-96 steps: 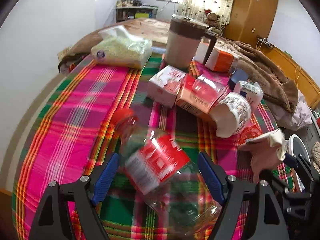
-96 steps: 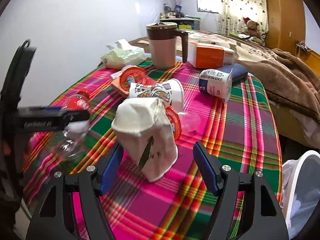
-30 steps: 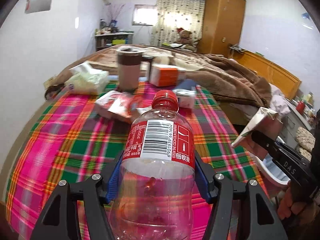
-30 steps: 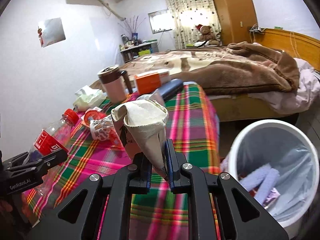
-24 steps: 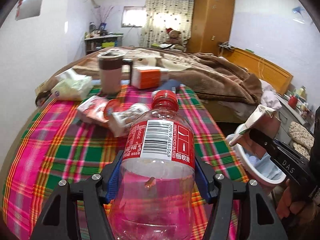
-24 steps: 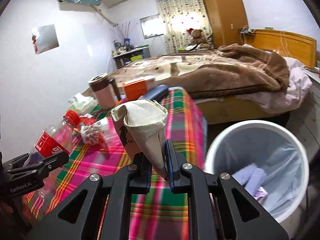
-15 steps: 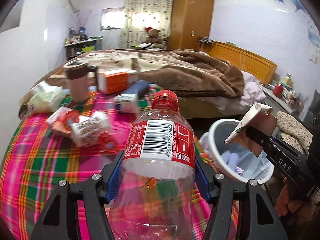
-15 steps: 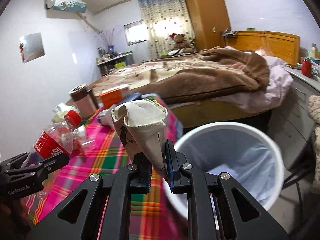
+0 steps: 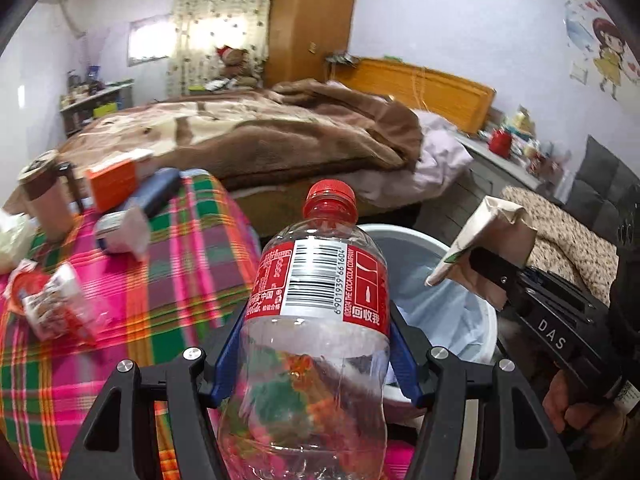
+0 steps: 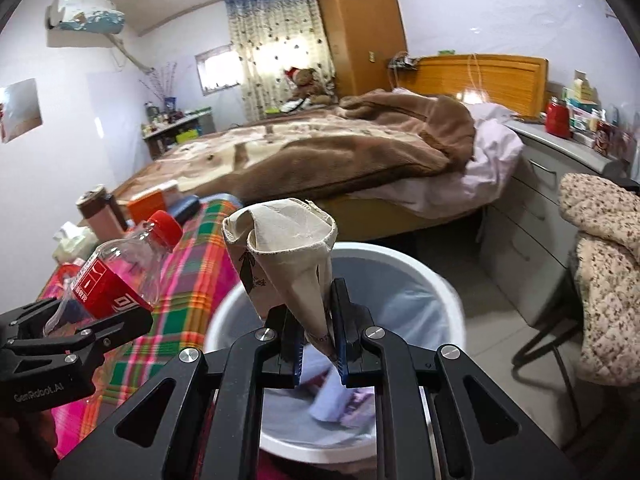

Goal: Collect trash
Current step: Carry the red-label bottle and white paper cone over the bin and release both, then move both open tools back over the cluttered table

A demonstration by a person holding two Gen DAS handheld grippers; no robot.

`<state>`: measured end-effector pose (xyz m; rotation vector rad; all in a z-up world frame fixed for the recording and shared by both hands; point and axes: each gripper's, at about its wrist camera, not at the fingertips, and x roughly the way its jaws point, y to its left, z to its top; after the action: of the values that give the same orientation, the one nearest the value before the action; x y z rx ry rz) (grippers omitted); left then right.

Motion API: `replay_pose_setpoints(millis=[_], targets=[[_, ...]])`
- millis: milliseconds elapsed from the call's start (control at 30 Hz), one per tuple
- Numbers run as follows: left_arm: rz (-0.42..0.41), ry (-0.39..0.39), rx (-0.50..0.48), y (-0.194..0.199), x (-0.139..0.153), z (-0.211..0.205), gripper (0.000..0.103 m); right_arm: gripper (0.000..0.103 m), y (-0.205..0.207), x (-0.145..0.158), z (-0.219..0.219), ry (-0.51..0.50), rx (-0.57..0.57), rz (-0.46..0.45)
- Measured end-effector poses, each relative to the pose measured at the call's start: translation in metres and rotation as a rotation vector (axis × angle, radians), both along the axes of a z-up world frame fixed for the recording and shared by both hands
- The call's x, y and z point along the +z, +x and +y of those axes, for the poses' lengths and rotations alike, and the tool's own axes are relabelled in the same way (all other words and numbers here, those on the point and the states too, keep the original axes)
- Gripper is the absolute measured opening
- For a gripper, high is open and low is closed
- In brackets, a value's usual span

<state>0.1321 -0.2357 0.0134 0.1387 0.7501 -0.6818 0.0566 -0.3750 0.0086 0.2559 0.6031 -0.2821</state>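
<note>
Both loads have come off the counter (image 9: 192, 264) and across to the white bin (image 10: 400, 264); a second ago plaid cloth filled both views, now the bin's lined mouth sits under our right hand-held gripper (image 10: 318, 344).

Right hand-held gripper: jaws pressed together on the lower edge of the crushed paper cup (image 10: 288, 256), cup held above the bin opening, some trash already lying inside.

Left hand-held gripper (image 9: 316, 356): jaws part-spread, clamped on the sides of the empty plastic bottle (image 9: 320, 320), red cap forward. In the left wrist view the bottle hangs at the counter's edge with the bin rim just behind it.

We judge the carry nearly done: the cup looks ready to drop, the bottle needs a little more travel. More wrappers and cartons (image 9: 52, 300) remain on the counter for later trips.
</note>
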Motion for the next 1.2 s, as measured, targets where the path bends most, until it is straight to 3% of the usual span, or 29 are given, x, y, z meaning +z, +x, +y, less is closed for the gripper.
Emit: replay_pose_setpoints(millis=[633, 700, 767, 833, 867, 900, 1200], targets=[[0.089, 0.033, -0.087, 0.014, -0.033, -0.072, 0.064, 0.015, -0.002, -0.032, -0.034, 0.002, -0.078, 0.144], [0.093, 0.026, -0.079, 0.015, -0.034, -0.071, 0.065, 0.018, -0.001, -0.033, -0.034, 0.002, -0.076, 0.154], [0.088, 0.020, -0.069, 0.016, -0.032, -0.069, 0.072, 0.024, -0.001, -0.034, -0.034, 0.000, -0.075, 0.161], [0.083, 0.010, -0.062, 0.017, -0.030, -0.064, 0.073, 0.037, -0.001, -0.034, -0.034, 0.005, -0.073, 0.160], [0.084, 0.002, -0.057, 0.019, -0.029, -0.061, 0.073, 0.052, -0.002, -0.034, -0.034, 0.009, -0.070, 0.158], [0.084, -0.002, -0.053, 0.020, -0.028, -0.060, 0.073, 0.057, -0.002, -0.034, -0.034, 0.009, -0.070, 0.155], [0.060, -0.012, -0.014, 0.019, -0.019, -0.037, 0.073, 0.057, -0.003, -0.024, -0.025, 0.003, -0.061, 0.121]])
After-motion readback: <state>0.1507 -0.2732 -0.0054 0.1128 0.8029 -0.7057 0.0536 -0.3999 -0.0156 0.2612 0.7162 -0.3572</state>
